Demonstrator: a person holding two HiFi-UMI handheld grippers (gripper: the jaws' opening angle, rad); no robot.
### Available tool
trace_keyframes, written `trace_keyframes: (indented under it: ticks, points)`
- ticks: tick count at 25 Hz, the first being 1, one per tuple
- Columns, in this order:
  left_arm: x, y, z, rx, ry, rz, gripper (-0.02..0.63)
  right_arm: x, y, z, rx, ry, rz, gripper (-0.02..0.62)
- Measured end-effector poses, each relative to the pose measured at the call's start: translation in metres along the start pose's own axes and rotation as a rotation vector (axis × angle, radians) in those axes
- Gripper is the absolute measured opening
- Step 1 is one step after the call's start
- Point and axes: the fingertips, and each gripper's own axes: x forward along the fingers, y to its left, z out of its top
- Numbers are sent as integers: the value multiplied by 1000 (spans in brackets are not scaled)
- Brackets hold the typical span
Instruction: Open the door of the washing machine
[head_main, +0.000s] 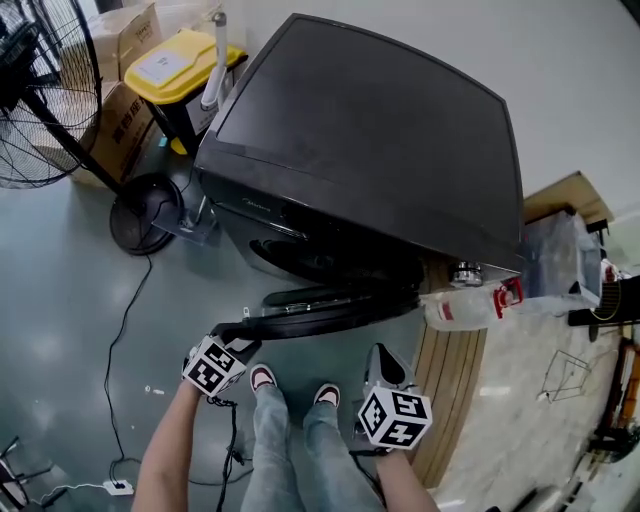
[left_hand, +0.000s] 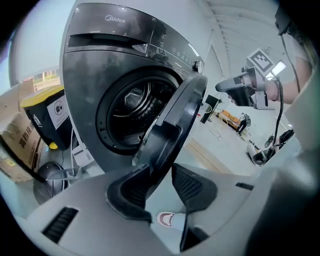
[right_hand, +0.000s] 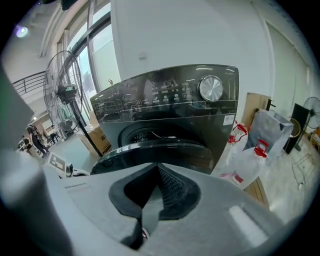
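Observation:
The dark grey washing machine (head_main: 370, 140) stands ahead with its round door (head_main: 330, 302) swung out towards me, and the drum (left_hand: 132, 107) is exposed. My left gripper (head_main: 238, 345) is at the door's free end. In the left gripper view the door's rim (left_hand: 170, 125) runs down between the two pads, and my left gripper (left_hand: 159, 172) is shut on it. My right gripper (head_main: 385, 368) hangs apart from the door, near its hinge side, shut on nothing. In the right gripper view my right gripper (right_hand: 157, 169) has its pads together, and the door (right_hand: 155, 152) lies below the control panel.
A standing fan (head_main: 40, 90), cardboard boxes (head_main: 125, 125) and a yellow-lidded bin (head_main: 185, 65) stand left of the machine. A clear plastic jug (head_main: 465, 305) and a wooden board (head_main: 450, 390) are at its right. A cable (head_main: 120, 340) trails on the floor. The person's shoes (head_main: 262, 378) are below the door.

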Motion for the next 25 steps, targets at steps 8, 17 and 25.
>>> trace_keyframes:
  ticks: [8,17,25]
  points:
    - [-4,-33,-15,-85,11,76,141,-20,-12,1,-24,-2,33,5]
    - [2,-87,-40,-84,39,71,123,-33,-24,-1,-76,1,85,5]
    - [2,-104,-41,-43,56,131,109,-45,-45,-18,-111,17,107,5]
